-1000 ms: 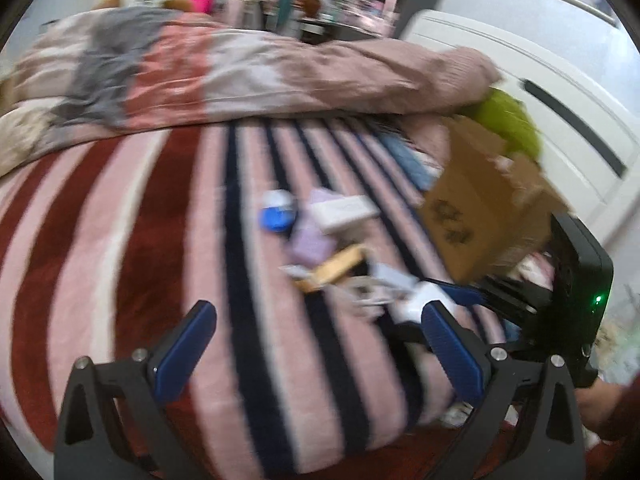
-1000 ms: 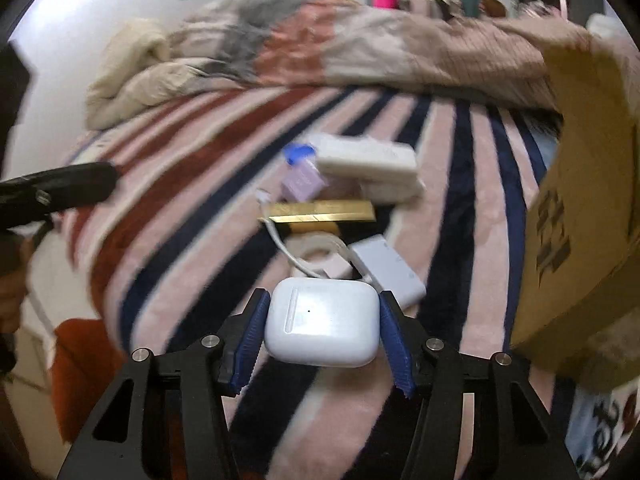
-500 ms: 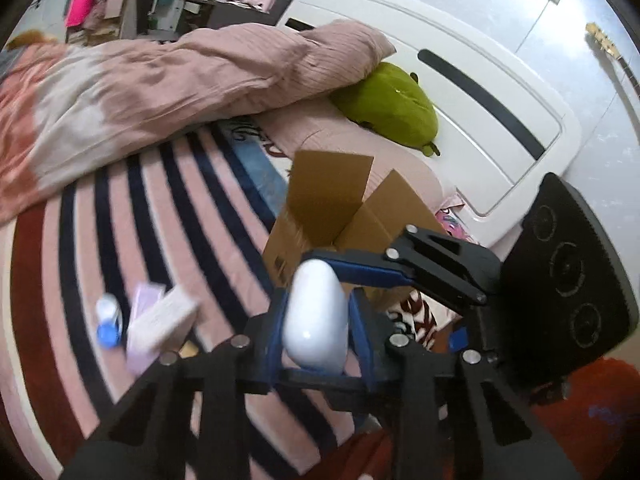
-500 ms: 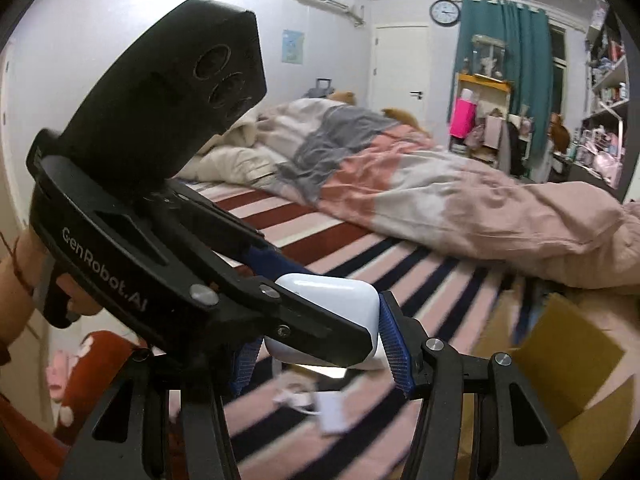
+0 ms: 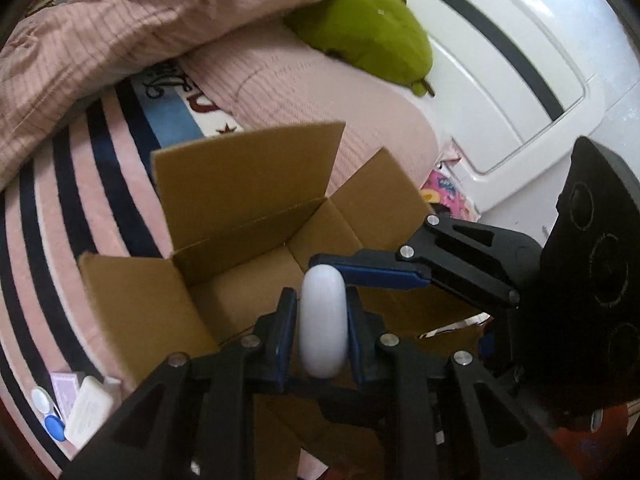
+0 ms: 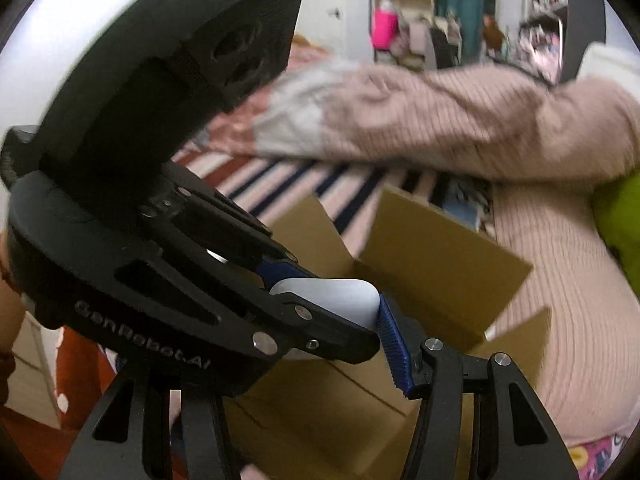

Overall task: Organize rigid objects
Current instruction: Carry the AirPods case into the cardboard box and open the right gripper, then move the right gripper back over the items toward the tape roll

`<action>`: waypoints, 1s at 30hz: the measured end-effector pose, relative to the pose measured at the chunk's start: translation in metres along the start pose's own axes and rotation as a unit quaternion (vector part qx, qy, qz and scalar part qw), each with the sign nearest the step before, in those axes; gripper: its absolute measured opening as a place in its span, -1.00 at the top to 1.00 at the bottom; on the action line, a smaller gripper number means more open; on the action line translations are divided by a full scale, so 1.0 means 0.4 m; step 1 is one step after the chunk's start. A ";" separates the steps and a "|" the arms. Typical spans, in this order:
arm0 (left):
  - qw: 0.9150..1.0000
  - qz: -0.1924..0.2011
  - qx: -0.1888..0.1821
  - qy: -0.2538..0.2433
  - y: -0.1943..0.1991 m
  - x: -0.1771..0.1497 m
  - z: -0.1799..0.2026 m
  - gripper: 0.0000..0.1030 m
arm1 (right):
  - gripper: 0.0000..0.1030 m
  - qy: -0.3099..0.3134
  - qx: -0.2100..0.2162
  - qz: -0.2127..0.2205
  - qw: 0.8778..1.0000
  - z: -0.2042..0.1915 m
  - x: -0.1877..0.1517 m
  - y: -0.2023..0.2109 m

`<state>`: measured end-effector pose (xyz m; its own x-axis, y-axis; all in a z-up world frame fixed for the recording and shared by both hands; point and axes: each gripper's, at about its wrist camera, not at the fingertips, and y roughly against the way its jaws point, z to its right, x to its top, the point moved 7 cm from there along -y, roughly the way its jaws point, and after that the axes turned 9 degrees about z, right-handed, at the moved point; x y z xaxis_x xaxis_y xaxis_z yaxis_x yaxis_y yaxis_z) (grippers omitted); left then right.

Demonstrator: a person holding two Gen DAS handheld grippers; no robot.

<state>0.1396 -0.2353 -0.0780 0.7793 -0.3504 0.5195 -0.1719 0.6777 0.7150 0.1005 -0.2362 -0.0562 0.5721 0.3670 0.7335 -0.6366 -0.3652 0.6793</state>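
Left wrist view, nearest the lens: the white earbud case [image 5: 322,320] stands edge-on between the blue pads of the left gripper [image 5: 322,332], its long axis running straight away from the camera along the fingers, its rounded end pointing toward the open cardboard box [image 5: 248,184]. Both pads press its broad faces, so the left claw is nearly closed and clamped on the case. From the right, the right gripper [image 5: 332,268] reaches across, one blue pad touching the case's far end. In the right wrist view the same case [image 6: 332,296] sits between the right gripper's [image 6: 336,312] pads, only one blue finger [image 6: 394,344] clearly visible; the other seems hidden behind the left gripper's black body, so this grip is probably still firm. That body carries raised lettering reading "GenRobot.AI". Just beyond the case lies the box, flaps up, resting on the striped blanket [image 5: 60,208]. Farther back sit a pink pillow [image 5: 304,96] and a green plush toy [image 5: 372,28].
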 end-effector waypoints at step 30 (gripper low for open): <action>0.930 0.205 0.283 0.110 0.534 -0.484 -0.392 -0.50 | -0.22 0.040 0.209 -0.052 0.976 -0.553 -0.065 -0.172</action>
<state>0.0465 0.0786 -0.0993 0.6715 0.0453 0.7397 -0.7238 0.2542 0.6415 0.0149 -0.0315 -0.1276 0.5696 0.4804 0.6669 -0.3007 -0.6333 0.7131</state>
